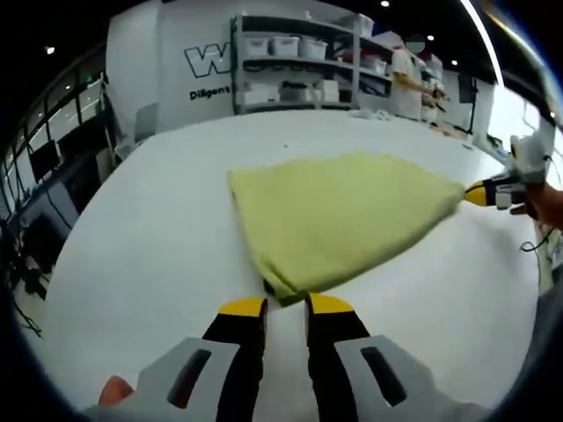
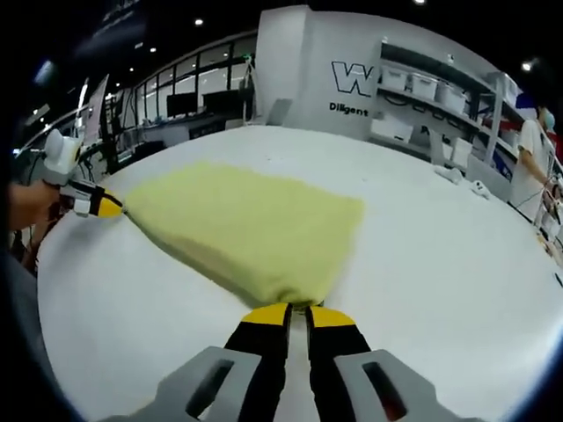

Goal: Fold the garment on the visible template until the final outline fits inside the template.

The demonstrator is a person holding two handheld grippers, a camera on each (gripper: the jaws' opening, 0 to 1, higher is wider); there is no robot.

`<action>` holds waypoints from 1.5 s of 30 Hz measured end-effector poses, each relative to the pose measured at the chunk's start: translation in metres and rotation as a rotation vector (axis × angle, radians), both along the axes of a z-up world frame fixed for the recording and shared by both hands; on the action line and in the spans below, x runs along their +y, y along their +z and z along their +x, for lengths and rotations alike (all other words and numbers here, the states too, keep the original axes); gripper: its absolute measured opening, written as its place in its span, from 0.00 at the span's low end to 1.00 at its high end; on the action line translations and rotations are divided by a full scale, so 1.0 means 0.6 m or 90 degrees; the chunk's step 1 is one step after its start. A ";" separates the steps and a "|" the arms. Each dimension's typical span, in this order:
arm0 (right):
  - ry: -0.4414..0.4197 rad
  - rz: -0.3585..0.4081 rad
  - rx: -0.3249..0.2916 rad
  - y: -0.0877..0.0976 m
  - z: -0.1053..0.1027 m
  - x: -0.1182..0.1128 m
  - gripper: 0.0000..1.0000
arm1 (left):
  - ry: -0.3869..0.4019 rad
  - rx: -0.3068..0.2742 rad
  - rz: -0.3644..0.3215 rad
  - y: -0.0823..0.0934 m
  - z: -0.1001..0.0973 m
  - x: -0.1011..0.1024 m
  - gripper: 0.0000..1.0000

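Garment (image 1: 339,215), yellow and folded, is spread on the white counter (image 1: 158,264), away from its edges. One corner is clamped by the left gripper (image 1: 287,304), jaws nearly together; the opposite corner is gripped by the right gripper (image 2: 297,311). Shelves (image 1: 299,61) with bins are seen beyond the counter's far edge.

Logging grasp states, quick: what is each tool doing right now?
Left tool: shut on a corner of the garment.
Right tool: shut on another garment corner.
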State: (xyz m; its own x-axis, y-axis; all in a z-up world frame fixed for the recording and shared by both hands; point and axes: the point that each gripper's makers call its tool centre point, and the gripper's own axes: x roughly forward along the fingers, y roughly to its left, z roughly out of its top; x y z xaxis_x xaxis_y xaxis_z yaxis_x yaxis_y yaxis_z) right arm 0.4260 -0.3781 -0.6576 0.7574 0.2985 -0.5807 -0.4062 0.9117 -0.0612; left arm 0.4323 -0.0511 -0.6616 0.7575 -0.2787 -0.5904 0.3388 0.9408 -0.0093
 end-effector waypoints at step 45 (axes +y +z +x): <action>-0.033 0.004 0.010 -0.002 -0.004 -0.043 0.00 | 0.017 0.002 0.014 -0.001 0.020 0.025 0.00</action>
